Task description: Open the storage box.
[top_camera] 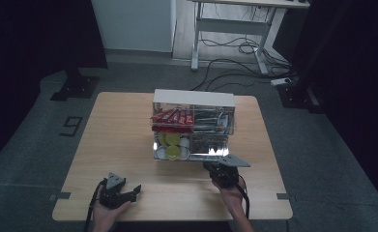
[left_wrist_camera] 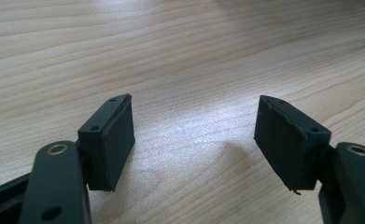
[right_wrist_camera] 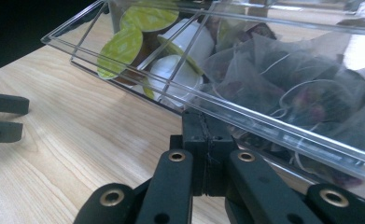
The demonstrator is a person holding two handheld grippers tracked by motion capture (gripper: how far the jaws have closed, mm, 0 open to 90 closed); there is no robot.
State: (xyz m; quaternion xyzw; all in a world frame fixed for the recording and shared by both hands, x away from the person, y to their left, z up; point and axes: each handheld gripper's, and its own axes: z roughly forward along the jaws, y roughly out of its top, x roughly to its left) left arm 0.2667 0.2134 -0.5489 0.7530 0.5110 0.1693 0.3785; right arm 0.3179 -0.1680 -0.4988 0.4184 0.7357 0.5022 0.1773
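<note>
Wooden worktop (top_camera: 123, 140) sits on a grey floor in a dim room. Left tongs (top_camera: 126, 195) rest near the front edge, spread wide with nothing between them. A clear plastic box (top_camera: 194, 126) stands mid-worktop, its long side running left to right, holding green-topped cups (right_wrist_camera: 124, 44) and mesh tea bags (right_wrist_camera: 283, 79). Right tongs (right_wrist_camera: 203, 135) are pressed together, right at its front edge.

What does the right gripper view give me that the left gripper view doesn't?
Right gripper view alone: the clear drawer close ahead, holding green-lidded capsules and mesh tea bags, with the right claw shut just beneath its front rim; whether it pinches anything I cannot tell. Left gripper view alone: the left claw wide open, nothing between its pads. Both share the wooden table.
</note>
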